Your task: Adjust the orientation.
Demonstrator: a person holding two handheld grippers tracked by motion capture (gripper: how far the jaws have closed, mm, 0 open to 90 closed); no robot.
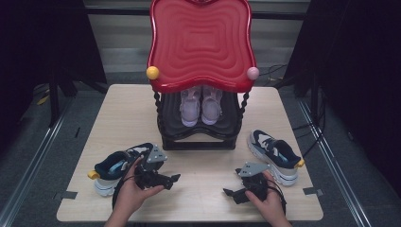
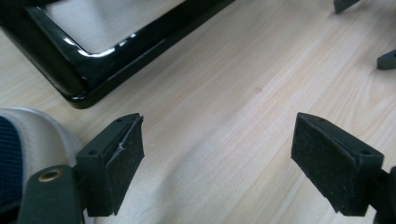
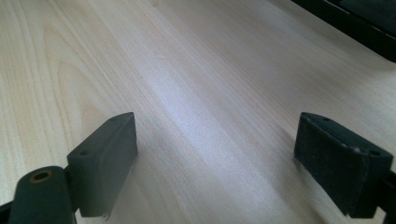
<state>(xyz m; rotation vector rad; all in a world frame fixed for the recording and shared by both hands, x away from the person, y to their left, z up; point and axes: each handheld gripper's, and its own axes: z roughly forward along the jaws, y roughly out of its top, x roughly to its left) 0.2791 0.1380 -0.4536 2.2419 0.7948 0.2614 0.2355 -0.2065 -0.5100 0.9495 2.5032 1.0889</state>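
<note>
the left shoe (image 1: 116,168) lies near the table's (image 1: 203,189) left edge, just beside the left tongs (image 1: 172,179), jaws apart and empty; bare wood separates them from the right tongs (image 1: 228,193), also apart; the right shoe (image 1: 274,153) lies near the right edge; the left gripper view shows the rack's (image 2: 93,70) black base corner.

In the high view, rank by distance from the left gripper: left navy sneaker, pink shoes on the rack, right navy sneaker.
From the left gripper:
1. Left navy sneaker, right beside it at the table's left.
2. Pink shoes, on the rack's lower shelf, centre back.
3. Right navy sneaker, at the right edge.
</note>
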